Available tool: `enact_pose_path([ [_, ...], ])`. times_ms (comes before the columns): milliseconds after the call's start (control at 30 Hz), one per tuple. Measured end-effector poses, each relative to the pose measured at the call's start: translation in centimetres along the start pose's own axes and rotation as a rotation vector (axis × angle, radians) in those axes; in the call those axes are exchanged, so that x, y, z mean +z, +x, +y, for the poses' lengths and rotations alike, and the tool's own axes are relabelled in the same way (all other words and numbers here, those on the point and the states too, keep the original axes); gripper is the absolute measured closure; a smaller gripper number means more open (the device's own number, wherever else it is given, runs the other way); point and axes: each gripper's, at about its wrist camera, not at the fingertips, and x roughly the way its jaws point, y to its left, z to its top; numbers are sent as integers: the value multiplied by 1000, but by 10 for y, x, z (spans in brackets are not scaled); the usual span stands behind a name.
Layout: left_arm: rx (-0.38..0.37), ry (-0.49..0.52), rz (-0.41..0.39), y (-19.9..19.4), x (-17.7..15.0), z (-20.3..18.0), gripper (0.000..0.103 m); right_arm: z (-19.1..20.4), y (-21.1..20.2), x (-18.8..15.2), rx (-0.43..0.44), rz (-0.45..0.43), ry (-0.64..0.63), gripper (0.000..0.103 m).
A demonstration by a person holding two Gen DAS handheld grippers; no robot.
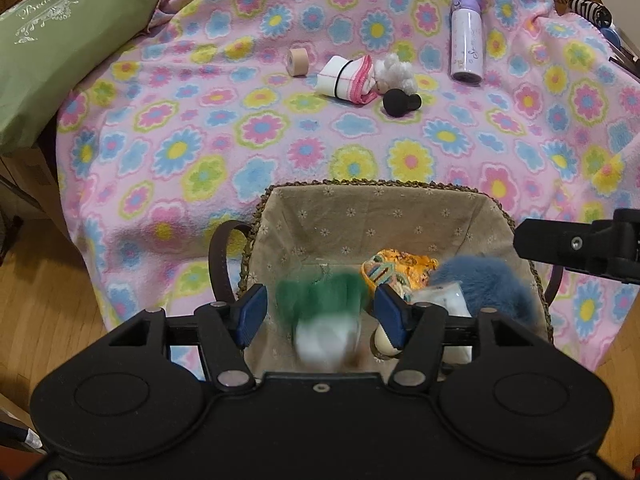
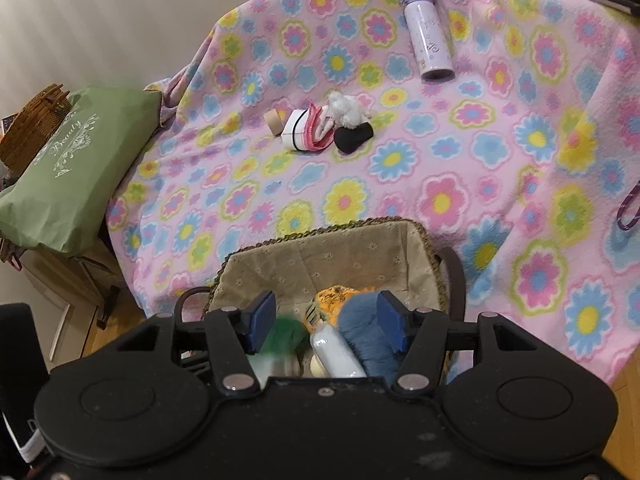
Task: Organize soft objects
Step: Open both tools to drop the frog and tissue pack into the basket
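Blurred green toy [image 1: 324, 320] over basket [image 1: 360, 200]

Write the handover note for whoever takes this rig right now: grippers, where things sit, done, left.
Left gripper: open over the basket; a blurred green and white fluffy item sits between its fingers, not clamped.
Right gripper: open, empty, also above the basket.
Done: orange patterned piece, blue furry item and a white packet lie in the basket.
Left: on the flowered blanket, the banded cloth bundle, white fluff, black sponge and tape roll. The purple bottle lies on it too, farther back.
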Motion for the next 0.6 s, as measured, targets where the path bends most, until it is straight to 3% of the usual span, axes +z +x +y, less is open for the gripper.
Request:
enact_pose_path([
  [600,14,-2,-8,-2,-1,0,41,0,-1,0,-40,-2,-22,41],
])
